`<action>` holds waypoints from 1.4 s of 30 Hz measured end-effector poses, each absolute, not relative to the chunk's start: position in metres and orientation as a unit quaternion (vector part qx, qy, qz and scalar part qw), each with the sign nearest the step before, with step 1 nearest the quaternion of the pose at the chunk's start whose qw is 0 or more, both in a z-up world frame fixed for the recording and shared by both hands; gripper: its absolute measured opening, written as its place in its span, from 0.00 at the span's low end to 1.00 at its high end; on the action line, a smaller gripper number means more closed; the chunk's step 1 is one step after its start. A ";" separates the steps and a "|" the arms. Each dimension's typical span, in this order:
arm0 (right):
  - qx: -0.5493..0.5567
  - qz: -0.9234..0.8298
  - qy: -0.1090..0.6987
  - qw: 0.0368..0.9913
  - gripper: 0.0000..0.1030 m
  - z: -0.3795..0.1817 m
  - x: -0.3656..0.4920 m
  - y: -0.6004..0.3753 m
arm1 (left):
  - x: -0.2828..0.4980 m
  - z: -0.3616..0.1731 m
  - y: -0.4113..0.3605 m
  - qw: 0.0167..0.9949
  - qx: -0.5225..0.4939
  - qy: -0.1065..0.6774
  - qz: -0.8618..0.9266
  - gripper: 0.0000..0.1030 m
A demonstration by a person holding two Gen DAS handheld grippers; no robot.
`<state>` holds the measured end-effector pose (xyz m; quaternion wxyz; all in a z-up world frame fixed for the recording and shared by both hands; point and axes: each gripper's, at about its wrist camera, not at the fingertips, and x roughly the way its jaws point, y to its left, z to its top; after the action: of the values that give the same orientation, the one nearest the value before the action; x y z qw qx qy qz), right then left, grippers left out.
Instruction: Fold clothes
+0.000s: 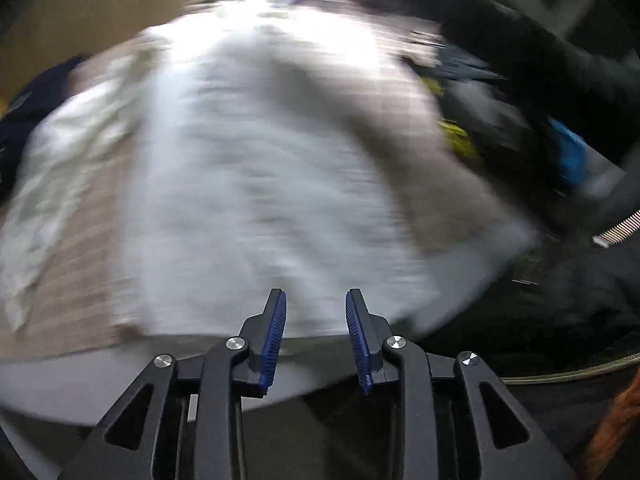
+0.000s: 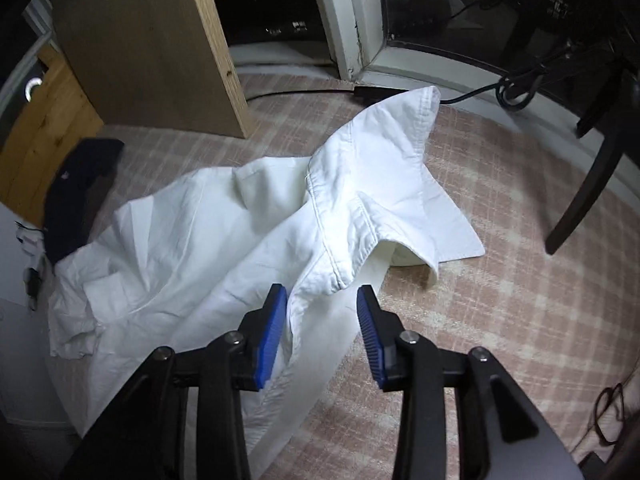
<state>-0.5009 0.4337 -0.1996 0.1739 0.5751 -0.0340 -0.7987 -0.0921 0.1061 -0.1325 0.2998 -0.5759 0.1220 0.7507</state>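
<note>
The white shirt [image 2: 224, 240] is lying crumpled on the pink checked blanket [image 2: 500, 300]. The right gripper [image 2: 322, 300] and left gripper [image 1: 316, 304] are hanging partly open over it, holding nothing.

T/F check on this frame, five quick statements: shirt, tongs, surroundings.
1. The shirt is white. True.
2. The right tongs grip the shirt. False: they stand open, pads clear of the cloth.
3. The shirt lies neatly folded. False: it lies spread and rumpled on the checked cover.
4. A dark garment lies at the shirt's far left edge. True.
5. The left tongs are shut. False: open, nothing between them.
</note>
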 end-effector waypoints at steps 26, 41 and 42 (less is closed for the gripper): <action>0.539 -0.792 -0.147 0.246 0.35 -0.197 -0.531 0.477 | -0.131 -0.191 0.208 0.396 -0.612 0.105 0.677 0.34; 0.551 -0.779 -0.120 0.274 0.03 -0.210 -0.526 0.472 | -0.131 -0.194 0.218 0.401 -0.604 0.137 0.675 0.36; 0.544 -0.790 -0.099 0.264 0.03 -0.201 -0.525 0.472 | -0.131 -0.194 0.218 0.402 -0.603 0.138 0.675 0.37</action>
<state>-0.5254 0.4718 -0.2015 0.2644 0.5445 -0.0991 -0.7898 -0.1307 0.2179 -0.1942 0.4023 -0.6029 0.1379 0.6751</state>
